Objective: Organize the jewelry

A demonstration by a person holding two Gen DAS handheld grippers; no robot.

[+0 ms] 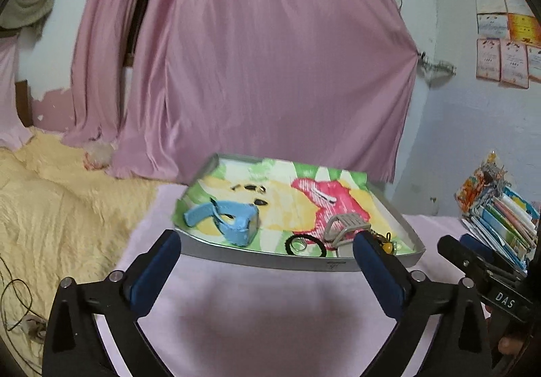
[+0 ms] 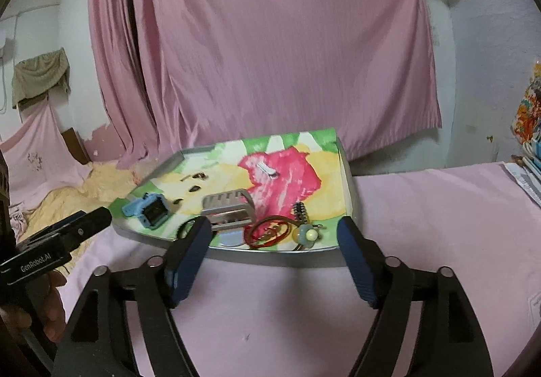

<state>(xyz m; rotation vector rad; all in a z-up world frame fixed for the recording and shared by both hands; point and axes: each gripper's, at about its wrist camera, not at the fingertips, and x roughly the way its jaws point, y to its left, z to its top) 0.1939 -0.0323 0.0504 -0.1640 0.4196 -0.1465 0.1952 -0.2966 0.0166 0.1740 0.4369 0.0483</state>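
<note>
Two claws hover just short of the tray's near rim, and we hold both wide with nothing between the pads. Our left claw (image 1: pixel 267 251) faces the tray (image 1: pixel 270 258) head-on; our right claw (image 2: pixel 275 241) comes in beside it, its tip also showing at the right edge of the left view.

Everything we mean to sort lies on the tray, which is lined with a bright floral paper and rests on a pink-covered surface. On the tray's left side sits the blue watch (image 1: pixel 233 219). Near the front rim we see the grey hair claw clip (image 2: pixel 228 207), a black hair tie (image 1: pixel 304 243) just left of it, and the red bangles (image 2: pixel 268 231) to its right. Beside the bangles lies a ring with a pale bead (image 2: pixel 307 235). Farther back, on the red patch of the paper, rests a small silver clip (image 2: pixel 268 170). Several small dark pieces (image 1: pixel 252 189) lie toward the tray's back left; we cannot tell what they are.
</note>
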